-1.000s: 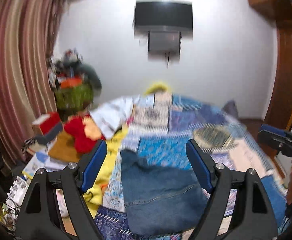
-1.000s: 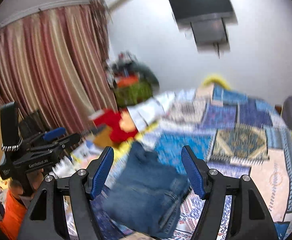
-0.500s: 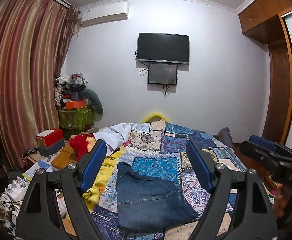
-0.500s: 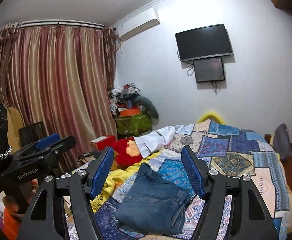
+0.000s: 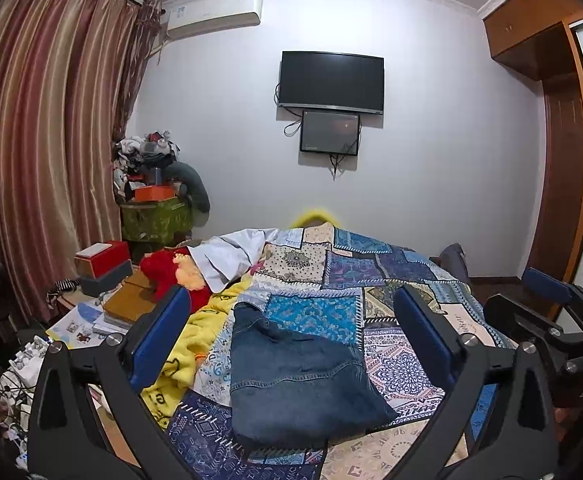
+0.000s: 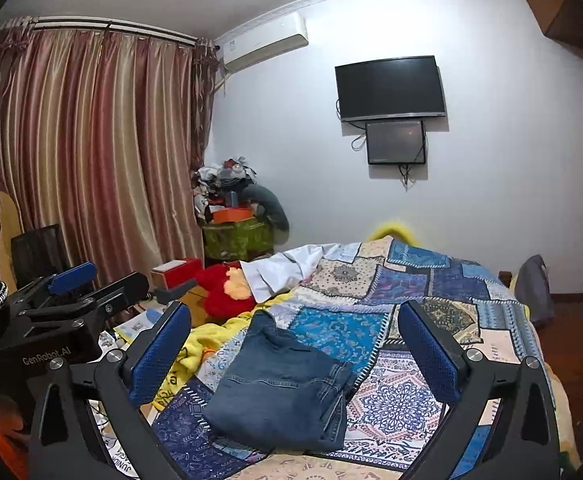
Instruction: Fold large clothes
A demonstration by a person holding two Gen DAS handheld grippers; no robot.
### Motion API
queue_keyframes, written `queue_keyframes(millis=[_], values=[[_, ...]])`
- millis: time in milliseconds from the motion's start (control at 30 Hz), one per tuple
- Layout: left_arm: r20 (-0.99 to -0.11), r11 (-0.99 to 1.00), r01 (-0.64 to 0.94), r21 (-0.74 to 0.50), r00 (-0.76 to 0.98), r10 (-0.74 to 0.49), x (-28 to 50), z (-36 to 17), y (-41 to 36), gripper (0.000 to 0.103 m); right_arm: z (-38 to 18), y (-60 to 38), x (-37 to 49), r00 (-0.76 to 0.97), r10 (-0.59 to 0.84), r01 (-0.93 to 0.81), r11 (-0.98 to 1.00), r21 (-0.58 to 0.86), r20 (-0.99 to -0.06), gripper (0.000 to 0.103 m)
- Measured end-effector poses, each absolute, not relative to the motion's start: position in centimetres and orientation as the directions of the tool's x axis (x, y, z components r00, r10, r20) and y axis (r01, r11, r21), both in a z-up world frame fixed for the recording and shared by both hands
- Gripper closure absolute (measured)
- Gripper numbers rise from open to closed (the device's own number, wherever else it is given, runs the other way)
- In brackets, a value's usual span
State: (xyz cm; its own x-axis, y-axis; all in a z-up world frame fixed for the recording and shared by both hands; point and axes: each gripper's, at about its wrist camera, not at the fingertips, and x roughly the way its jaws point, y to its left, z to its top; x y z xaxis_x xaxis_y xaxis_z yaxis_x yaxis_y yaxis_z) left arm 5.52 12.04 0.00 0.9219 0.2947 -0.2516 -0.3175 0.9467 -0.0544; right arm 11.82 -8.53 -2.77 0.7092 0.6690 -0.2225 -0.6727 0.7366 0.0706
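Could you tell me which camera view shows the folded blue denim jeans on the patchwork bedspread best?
The right wrist view: the folded blue denim jeans show their stacked layers and stitched hem edges. The left wrist view shows mostly one flat denim face, the layers hardly visible.

Layout: folded jeans on bed, both grippers held off the near edge.

Jeans (image 5: 299, 376) lie folded on the bedspread (image 5: 395, 280) near the bed's near-left corner, apart from both grippers. Left gripper (image 5: 291, 332) and right gripper (image 6: 295, 344) sit side by side before the near edge, jaws opening with nothing between them. A shirt (image 5: 231, 256) lies at the bed's far-left corner, a plush toy (image 5: 171, 272) just left of it at the left edge. Left of the bed: boxes (image 5: 103, 264) and books. A cluttered stand (image 5: 155, 208) is in the far-left room corner, beside the curtain (image 5: 43, 160). A television (image 5: 331, 80) hangs on the wall behind the bed, a smaller screen (image 5: 329, 132) below it.
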Motion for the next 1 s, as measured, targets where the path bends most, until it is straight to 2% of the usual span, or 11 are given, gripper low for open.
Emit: queue_keyframes(millis=[1000], values=[[-0.274,0.945,-0.315,-0.091,0.920,0.280,5.36,-0.68,12.33,0.001,-3.44,-8.42,12.67,0.703,0.668,-0.673,0.736,0.077,-0.245,0.000]])
